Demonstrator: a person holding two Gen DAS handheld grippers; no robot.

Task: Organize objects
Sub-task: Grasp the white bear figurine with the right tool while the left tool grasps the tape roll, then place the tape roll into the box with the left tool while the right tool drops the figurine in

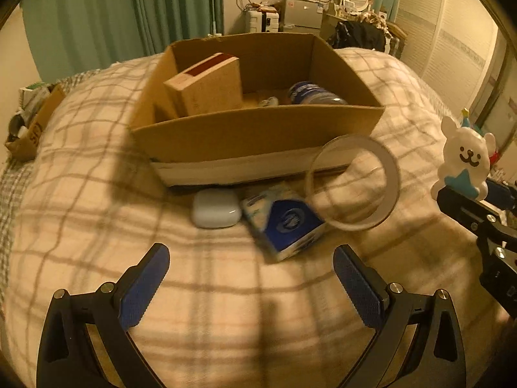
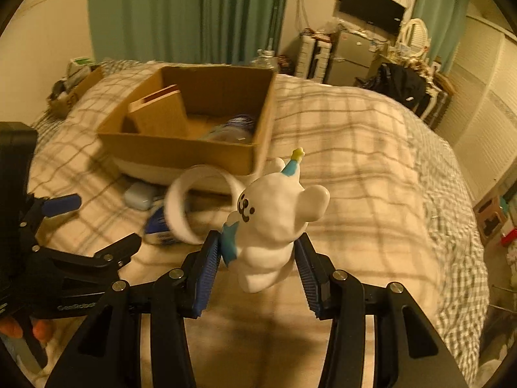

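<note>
Bear figure (image 2: 274,223): white, party hat, blue bow. Clamped low on its body between the pads of the right gripper (image 2: 258,268), held up above the bed (image 2: 355,161), tilted, head leaning toward the box. In the left view the bear (image 1: 465,158) sits at the far right, perched on the right gripper's jaws.

Left gripper (image 1: 252,278): spread wide, nothing between its fingers, hovering over the blanket just short of the loose items.

Box (image 1: 258,129): open cardboard, on the bed. Inside: a smaller carton (image 1: 210,87) leaning on the left wall, a blue-and-white container (image 1: 313,93) lying on its side at right, a small white thing between them, too blurred to name.

Loose, in front of the box: a white case (image 1: 216,208), a blue pack (image 1: 284,223) touching or nearly touching it, and a tape ring (image 1: 353,182) standing on edge against the pack.

Judgement: bear looks bound for the box next.

Risks:
- Grip is low and the bear top-heavy and glossy; a quick swing could pivot it out of the pads.
- Near wall of the box lies on the way; carrying too low would catch the bear on it.
- Tape ring stands on edge; a brush from either gripper, or a dip in the soft blanket, could set it rolling.
- Both grippers near; paths may cross.
</note>
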